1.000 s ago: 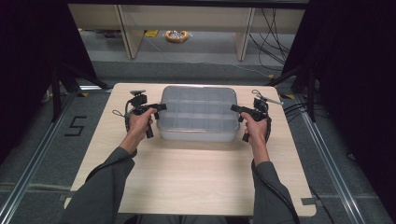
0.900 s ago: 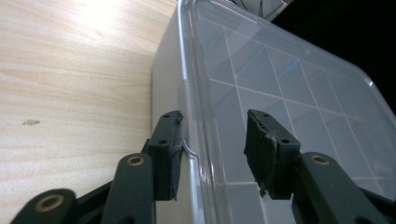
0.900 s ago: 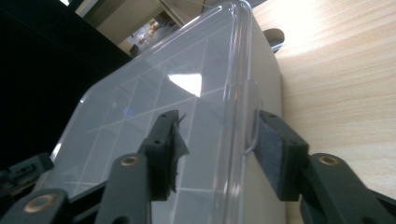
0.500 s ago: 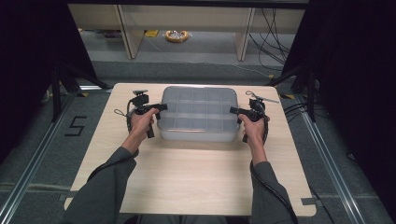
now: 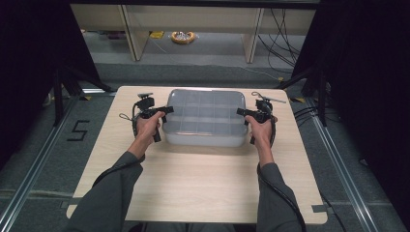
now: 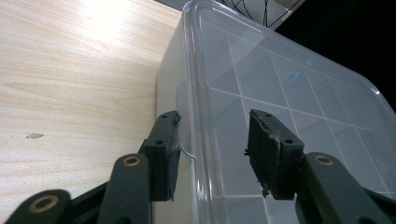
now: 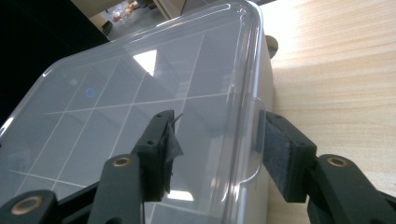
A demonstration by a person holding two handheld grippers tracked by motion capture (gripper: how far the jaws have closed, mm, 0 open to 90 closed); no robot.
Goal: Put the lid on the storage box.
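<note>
High view shows your translucent plastic box (image 5: pixel 205 117) with its clear lid, divided inside into a grid of compartments, sitting toward the far edge of the tabletop (image 5: pixel 203 188), centred between its side edges. Your left gripper (image 5: pixel 167 109) has its jaws apart, straddling the lid's left rim; your right gripper (image 5: pixel 240 112) does likewise at the right rim. The tabletop is pale wood grain, and beyond it lie grey floor, cables (image 5: pixel 283 29) and shelf legs (image 5: pixel 128 29).
</note>
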